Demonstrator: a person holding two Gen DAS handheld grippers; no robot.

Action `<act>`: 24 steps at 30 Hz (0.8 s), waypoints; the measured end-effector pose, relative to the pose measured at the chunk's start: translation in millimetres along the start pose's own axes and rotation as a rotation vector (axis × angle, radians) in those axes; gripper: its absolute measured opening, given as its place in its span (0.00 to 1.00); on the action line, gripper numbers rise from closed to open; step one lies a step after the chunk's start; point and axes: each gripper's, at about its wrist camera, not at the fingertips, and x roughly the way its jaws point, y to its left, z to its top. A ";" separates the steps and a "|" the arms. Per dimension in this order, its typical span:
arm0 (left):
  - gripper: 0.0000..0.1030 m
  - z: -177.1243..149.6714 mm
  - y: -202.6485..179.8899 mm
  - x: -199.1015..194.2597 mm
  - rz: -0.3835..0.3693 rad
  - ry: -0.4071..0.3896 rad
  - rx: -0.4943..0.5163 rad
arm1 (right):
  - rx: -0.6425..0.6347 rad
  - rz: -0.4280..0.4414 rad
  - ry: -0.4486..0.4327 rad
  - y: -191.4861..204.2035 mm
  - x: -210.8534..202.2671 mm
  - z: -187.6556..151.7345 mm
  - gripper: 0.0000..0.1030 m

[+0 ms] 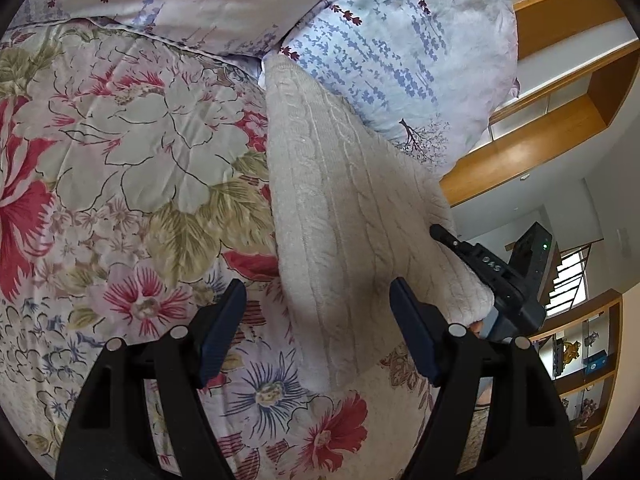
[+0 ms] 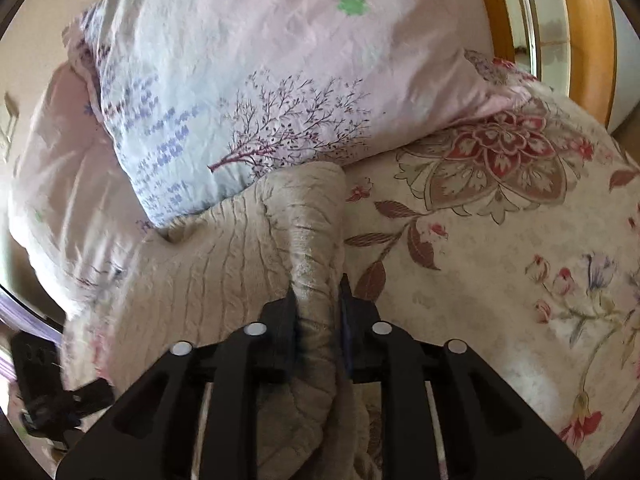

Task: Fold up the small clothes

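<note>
While left tool (image 1: 318, 330) gapes, right tool (image 2: 318, 312) around cream knit (image 2: 316, 248).

A bed (image 1: 120, 140) covered by a floral quilt carries everything. Directly on it lies a cream cable-knit garment (image 1: 332, 208), spread flat beside two pale lilac pillows (image 1: 400, 52) with purple sprigs, its far edge touching the nearer pillow.
</note>
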 end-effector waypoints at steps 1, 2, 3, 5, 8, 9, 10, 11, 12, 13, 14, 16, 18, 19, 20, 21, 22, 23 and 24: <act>0.72 -0.2 -0.1 -0.3 -0.002 -0.002 0.002 | 0.018 0.006 -0.009 -2.3 -7.1 -0.4 0.25; 0.72 0.2 -0.4 -0.6 -0.002 -0.005 0.004 | 0.040 0.018 -0.021 -6.6 -17.4 0.8 0.34; 0.72 0.5 -0.4 -0.4 -0.003 -0.005 0.005 | 0.054 0.038 -0.029 -9.1 -25.6 0.3 0.45; 0.72 -0.7 0.8 -1.0 -0.007 -0.004 0.000 | 0.080 0.087 -0.041 -13.5 -38.9 -2.0 0.50; 0.72 -2.7 -0.1 1.2 -0.009 -0.003 -0.002 | 0.061 0.129 -0.027 -12.9 -53.5 -11.2 0.50; 0.72 -3.1 -1.0 2.9 -0.009 0.000 -0.001 | 0.046 0.131 -0.014 -11.4 -55.9 -16.0 0.50; 0.72 -3.6 -2.1 4.3 -0.009 0.002 0.000 | 0.034 0.135 -0.002 -9.0 -55.6 -19.9 0.50; 0.72 -4.4 -3.2 5.8 -0.007 0.005 0.003 | 0.024 0.141 0.009 -7.9 -56.9 -24.0 0.50; 0.72 -4.8 -4.0 6.7 -0.006 0.007 0.006 | 0.009 0.147 0.022 -6.1 -58.0 -28.9 0.49; 0.72 -5.3 -4.8 7.4 -0.004 0.007 0.008 | -0.008 0.142 0.031 -4.2 -57.5 -33.1 0.45; 0.72 -5.7 -5.8 8.1 -0.001 0.007 0.010 | -0.030 0.134 0.041 -1.3 -55.1 -37.1 0.25; 0.71 -6.2 -7.1 9.9 0.001 0.010 0.012 | -0.083 0.079 0.038 4.4 -51.9 -43.4 0.13; 0.71 -7.3 -8.5 10.5 -0.006 0.014 0.013 | -0.071 0.094 -0.025 2.2 -62.5 -43.9 0.12; 0.71 -7.8 -9.0 10.9 -0.007 0.014 0.014 | -0.060 0.104 -0.053 1.1 -68.8 -42.9 0.12; 0.71 -8.3 -9.6 11.0 -0.006 0.015 0.018 | -0.053 0.108 -0.075 -0.3 -74.8 -42.2 0.11; 0.71 -8.6 -9.9 11.4 -0.003 0.016 0.021 | -0.057 0.091 -0.086 -2.0 -77.9 -43.1 0.11; 0.71 -8.6 -9.8 11.7 -0.003 0.016 0.022 | -0.060 0.066 -0.079 -4.6 -75.2 -44.7 0.11; 0.71 -8.3 -9.5 12.5 -0.004 0.018 0.021 | -0.059 0.043 -0.063 -7.0 -69.9 -46.4 0.11; 0.71 -7.9 -9.1 13.6 -0.004 0.020 0.019 | -0.050 0.005 -0.026 -12.7 -59.4 -49.7 0.11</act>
